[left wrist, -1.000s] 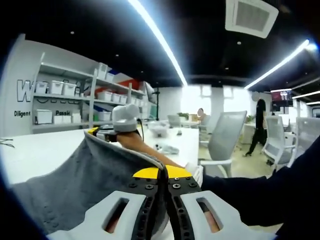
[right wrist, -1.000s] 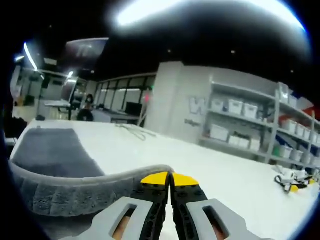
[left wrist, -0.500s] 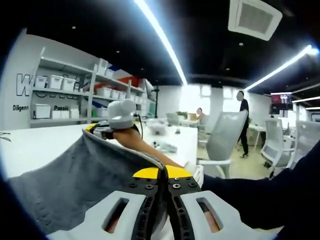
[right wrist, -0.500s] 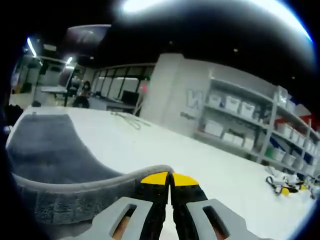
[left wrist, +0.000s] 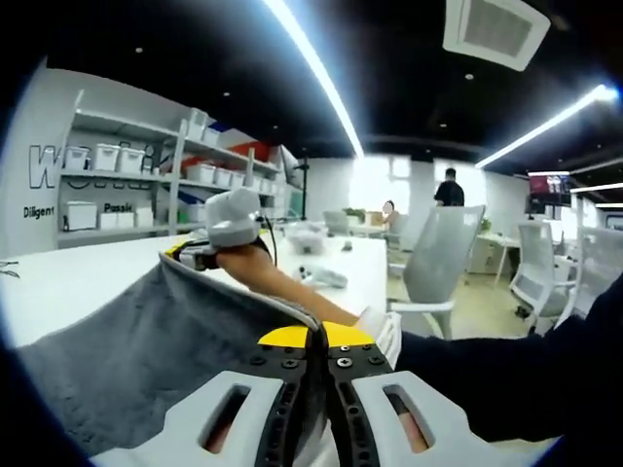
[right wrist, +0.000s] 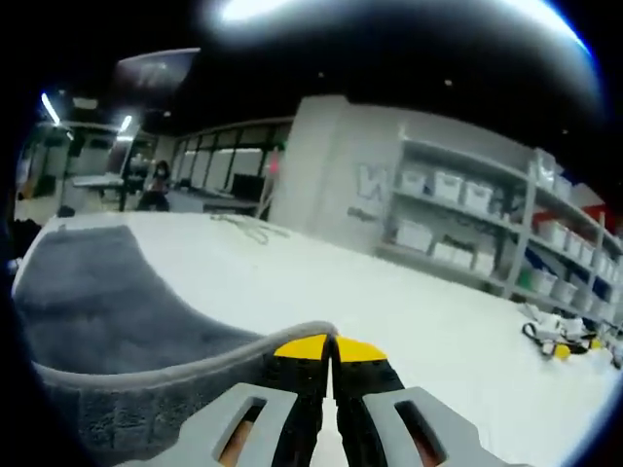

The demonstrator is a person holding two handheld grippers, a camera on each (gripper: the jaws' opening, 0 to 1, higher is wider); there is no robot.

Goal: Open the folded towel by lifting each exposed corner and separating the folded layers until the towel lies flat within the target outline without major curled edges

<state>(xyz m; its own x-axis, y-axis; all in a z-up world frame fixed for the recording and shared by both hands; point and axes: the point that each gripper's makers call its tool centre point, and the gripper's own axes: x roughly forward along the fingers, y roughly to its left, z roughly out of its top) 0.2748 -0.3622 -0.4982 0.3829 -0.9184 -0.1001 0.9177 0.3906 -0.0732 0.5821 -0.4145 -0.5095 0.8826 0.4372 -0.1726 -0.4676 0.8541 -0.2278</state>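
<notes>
Unfolding a grey towel (left wrist: 146, 360), raised off the white table (right wrist: 409, 321) by its hem: left gripper (left wrist: 323, 336) and right gripper (right wrist: 329, 345) both pinched closed on it. Next, probably: spread apart, lower flat. Clutter (right wrist: 550, 341) near far table edge; office chair (left wrist: 438, 263) beyond.

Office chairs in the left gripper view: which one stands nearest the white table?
The grey chair with the tall curved back, right beside the white table's far edge. The other chairs sit further off to the right, near other desks.
</notes>
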